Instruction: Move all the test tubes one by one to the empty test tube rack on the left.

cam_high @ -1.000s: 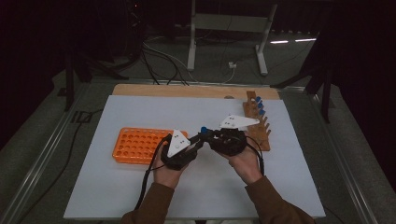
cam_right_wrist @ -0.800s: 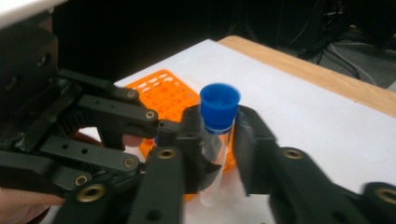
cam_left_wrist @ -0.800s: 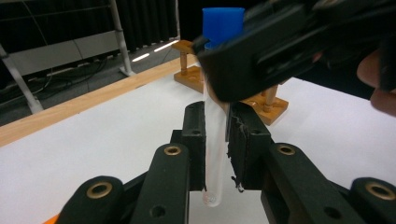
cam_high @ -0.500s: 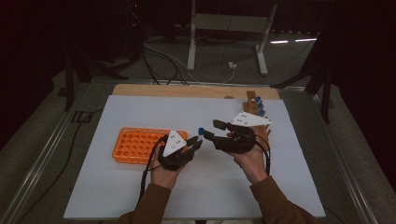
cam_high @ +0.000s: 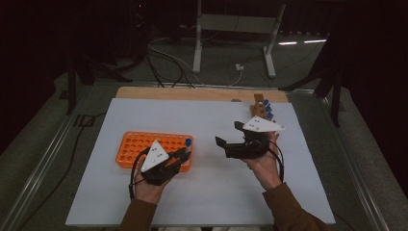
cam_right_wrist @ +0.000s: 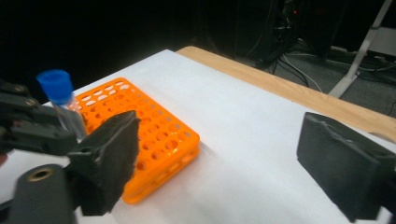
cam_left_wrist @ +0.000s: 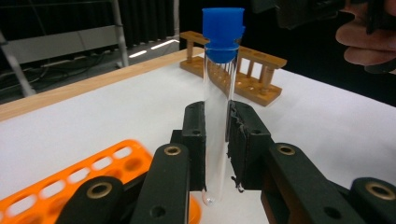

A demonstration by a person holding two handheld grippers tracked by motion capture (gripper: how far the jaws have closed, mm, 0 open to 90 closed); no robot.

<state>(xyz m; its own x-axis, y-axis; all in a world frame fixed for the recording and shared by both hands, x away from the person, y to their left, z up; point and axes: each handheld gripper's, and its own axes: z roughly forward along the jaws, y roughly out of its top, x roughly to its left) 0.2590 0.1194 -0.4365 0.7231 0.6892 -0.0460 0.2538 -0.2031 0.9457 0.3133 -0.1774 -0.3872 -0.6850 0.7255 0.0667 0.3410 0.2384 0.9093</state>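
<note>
One test tube [cam_left_wrist: 217, 116] with a blue cap [cam_left_wrist: 223, 32] stands upright at the centre of the left gripper view, pinched at mid-height between the pads of the left gripper [cam_left_wrist: 215, 140], whose jaws are clamped on the glass. In the high view that gripper [cam_high: 182, 153] sits at the lower centre-left of the frame, with the capped top just over the right-hand end of the orange tube rack [cam_high: 139, 147].

The right gripper [cam_high: 229, 134], right of centre in the high view, holds nothing: its jaws have just been opening and stand wide apart with only bare white worktop [cam_right_wrist: 261, 140] between them.

Judging by its look, the tube is light, stiff and thin-walled, clear and seemingly empty, so it is probably fragile and slippery against the pads. A hard squeeze could crack it; a loose one could let it slide or tip. The present hold on the straight wall below the cap seems the right place, leaving the rounded bottom free to enter a rack hole. The wooden rack [cam_high: 262, 107] with more blue-capped tubes stands at the worktop's far right edge.
</note>
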